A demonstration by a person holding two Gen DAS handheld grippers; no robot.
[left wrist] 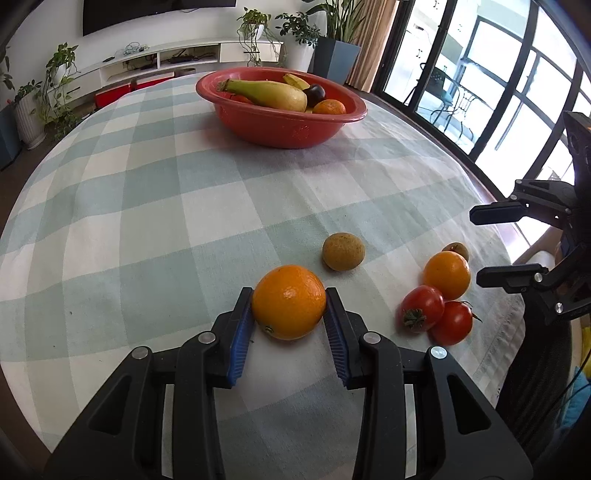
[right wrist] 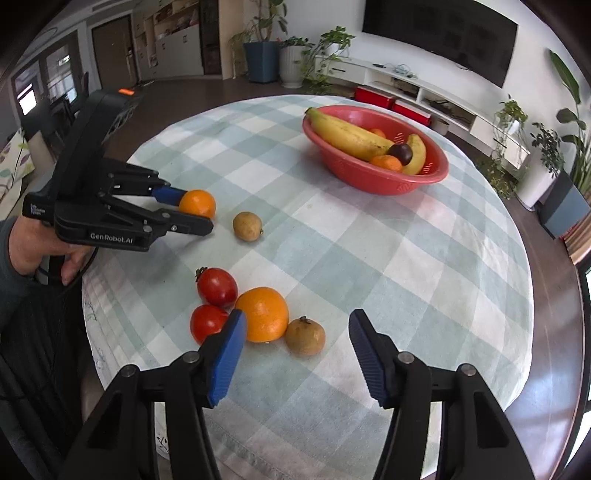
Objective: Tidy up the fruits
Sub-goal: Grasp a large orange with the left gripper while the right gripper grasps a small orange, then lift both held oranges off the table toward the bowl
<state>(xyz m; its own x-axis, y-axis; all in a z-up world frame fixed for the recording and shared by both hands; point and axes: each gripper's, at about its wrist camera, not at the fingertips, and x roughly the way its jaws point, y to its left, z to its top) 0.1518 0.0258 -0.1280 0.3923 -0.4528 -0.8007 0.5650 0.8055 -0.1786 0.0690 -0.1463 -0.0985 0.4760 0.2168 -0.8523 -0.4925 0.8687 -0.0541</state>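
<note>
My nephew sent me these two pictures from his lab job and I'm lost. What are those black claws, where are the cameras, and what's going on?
Each claw is a hand-held two-finger gripper with a camera looking along its fingers. The left gripper is closed on an orange. The right gripper is open and empty. Loose on the checked tablecloth lie two tomatoes, another orange and two brownish fruits. The red bowl already holds bananas and other fruit.

It was a home living room: a wall-mounted television hung above a long white media console, potted plants lined the walls, and a checked tablecloth covered a round dining table beside glazed balcony doors.
</note>
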